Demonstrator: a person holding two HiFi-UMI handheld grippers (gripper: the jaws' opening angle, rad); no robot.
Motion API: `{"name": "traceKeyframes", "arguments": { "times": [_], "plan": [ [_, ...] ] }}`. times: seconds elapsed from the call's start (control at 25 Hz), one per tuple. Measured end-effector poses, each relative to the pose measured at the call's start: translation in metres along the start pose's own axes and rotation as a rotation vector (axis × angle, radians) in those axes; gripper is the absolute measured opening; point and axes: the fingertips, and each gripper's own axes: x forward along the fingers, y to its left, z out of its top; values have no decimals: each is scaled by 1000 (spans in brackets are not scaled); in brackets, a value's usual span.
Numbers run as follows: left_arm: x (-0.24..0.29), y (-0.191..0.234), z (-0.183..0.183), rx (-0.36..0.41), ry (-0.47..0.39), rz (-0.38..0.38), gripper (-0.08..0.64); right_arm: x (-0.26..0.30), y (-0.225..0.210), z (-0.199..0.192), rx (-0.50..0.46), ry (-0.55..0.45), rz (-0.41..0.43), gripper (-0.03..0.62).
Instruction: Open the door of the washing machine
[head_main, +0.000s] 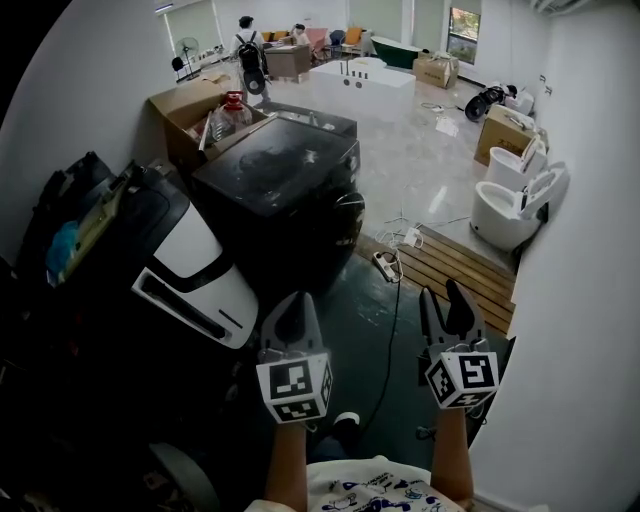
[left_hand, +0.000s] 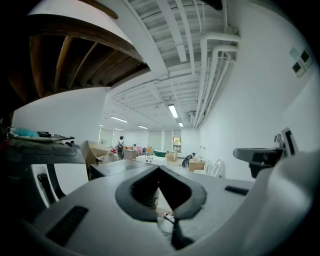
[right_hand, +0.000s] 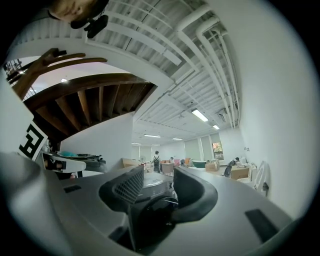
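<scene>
The washing machine (head_main: 280, 190), a dark front-loader, stands on the floor at about 11 o'clock from both tongs and well apart from them. Its round door (head_main: 348, 225) is on the face turned toward 4 o'clock in the head view. The left tongs (head_main: 297, 318) are pressed together and hold nothing. The right tongs (head_main: 440, 300) are spread and empty, and the door shows far off through their gap in the right gripper view. The machine looks heavy enough to stay put under a pull. The door is probably a stiff, glossy hinged ring that a latch holds until it clicks free, so smooth pads could slip on it. The best hold is likely a recess or lip on the rim opposite the hinge, though which side that is cannot be told. No brand or label is readable, and the marker cubes (head_main: 295, 388) bear only square black-and-white patterns
</scene>
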Motion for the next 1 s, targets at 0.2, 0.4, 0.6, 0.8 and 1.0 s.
{"name": "traceKeyframes", "arguments": {
  "times": [0.2, 0.4, 0.6, 0.8, 1.0],
  "plan": [
    [27, 16, -1, 8, 0, -22, 1, 29, 8, -10, -17, 23, -6, 219],
    [52, 27, -3, 26, 4, -61, 1, 48, 10, -20, -17, 37, -41, 219],
    [79, 25, -9, 22, 29, -107, 0, 59, 2, -31, -17, 69, -80, 219],
    [105, 19, -16, 20, 50, -137, 1, 73, -13, -37, -9, 83, -115, 219],
    [133, 11, -17, 19, 58, -148, 0, 93, -31, -46, 3, 95, -116, 219]
  ]
}}
